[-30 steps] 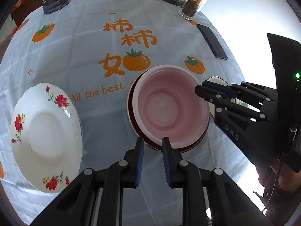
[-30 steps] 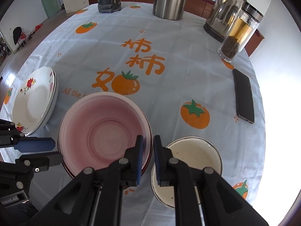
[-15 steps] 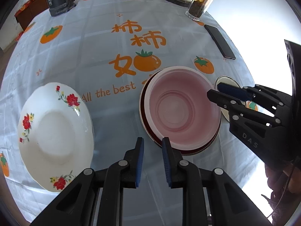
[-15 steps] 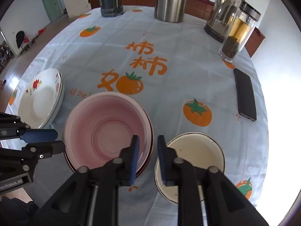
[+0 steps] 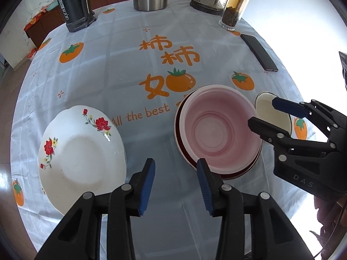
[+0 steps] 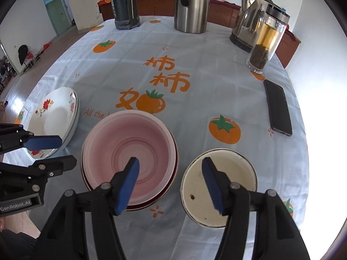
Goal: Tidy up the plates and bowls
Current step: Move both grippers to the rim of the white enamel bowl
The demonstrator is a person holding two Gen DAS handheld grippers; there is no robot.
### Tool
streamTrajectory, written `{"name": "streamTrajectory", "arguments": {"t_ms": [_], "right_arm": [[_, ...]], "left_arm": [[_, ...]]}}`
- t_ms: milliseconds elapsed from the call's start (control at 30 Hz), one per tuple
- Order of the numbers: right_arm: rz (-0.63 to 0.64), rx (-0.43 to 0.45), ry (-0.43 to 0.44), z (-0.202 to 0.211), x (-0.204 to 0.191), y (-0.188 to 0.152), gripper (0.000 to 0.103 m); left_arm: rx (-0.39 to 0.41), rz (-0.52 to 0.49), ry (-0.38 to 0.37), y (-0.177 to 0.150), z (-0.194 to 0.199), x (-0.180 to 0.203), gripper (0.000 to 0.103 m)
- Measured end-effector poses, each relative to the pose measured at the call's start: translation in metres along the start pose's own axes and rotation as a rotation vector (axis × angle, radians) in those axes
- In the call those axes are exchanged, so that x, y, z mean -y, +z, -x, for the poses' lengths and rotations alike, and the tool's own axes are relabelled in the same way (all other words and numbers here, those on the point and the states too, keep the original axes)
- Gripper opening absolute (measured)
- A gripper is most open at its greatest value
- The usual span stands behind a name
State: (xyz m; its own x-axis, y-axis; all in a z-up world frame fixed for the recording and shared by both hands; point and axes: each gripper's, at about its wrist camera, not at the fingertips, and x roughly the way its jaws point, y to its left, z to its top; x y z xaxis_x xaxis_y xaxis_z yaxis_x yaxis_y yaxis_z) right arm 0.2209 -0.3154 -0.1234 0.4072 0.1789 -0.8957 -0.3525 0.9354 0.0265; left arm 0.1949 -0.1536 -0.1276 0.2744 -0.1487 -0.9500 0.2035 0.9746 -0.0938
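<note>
A pink bowl (image 5: pixel 219 130) (image 6: pixel 130 149) sits nested in a dark red bowl on the tablecloth. To its left is a stack of white flowered plates (image 5: pixel 80 151) (image 6: pixel 56 119), and to its right a cream enamel bowl (image 5: pixel 265 106) (image 6: pixel 234 173). My left gripper (image 5: pixel 176 164) (image 6: pixel 67 150) hovers between the plates and the pink bowl, jaws opening, nothing between them. My right gripper (image 6: pixel 170 162) (image 5: pixel 262 112) hangs over the pink bowl's right rim and the cream bowl's left rim, jaws opening, pads touching nothing.
A black phone (image 6: pixel 278 108) lies at the right. A glass tea jar (image 6: pixel 264 43), an electric kettle (image 6: pixel 249 21), a steel flask (image 6: pixel 192 6) and a dark thermos (image 6: pixel 124 4) stand along the far edge. The table's near edge is just below the grippers.
Both grippers went from nearly shut to open. The bowls and plates have not moved.
</note>
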Motion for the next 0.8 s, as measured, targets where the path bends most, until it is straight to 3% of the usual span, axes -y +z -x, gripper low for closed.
{"name": "streamTrajectory", "arguments": {"t_ms": [333,800], "right_arm": [[-0.067,0.052,-0.02,0.026,0.021,-0.015,0.062],[-0.207,0.046,-0.071,0.035,0.09,-0.055,0.063]], "left_arm": [[0.028,-0.054,0.028,0.006,0.003,0.019,0.044],[0.049,-0.149,0.027,0.021,-0.003,0.078,0.045]]}}
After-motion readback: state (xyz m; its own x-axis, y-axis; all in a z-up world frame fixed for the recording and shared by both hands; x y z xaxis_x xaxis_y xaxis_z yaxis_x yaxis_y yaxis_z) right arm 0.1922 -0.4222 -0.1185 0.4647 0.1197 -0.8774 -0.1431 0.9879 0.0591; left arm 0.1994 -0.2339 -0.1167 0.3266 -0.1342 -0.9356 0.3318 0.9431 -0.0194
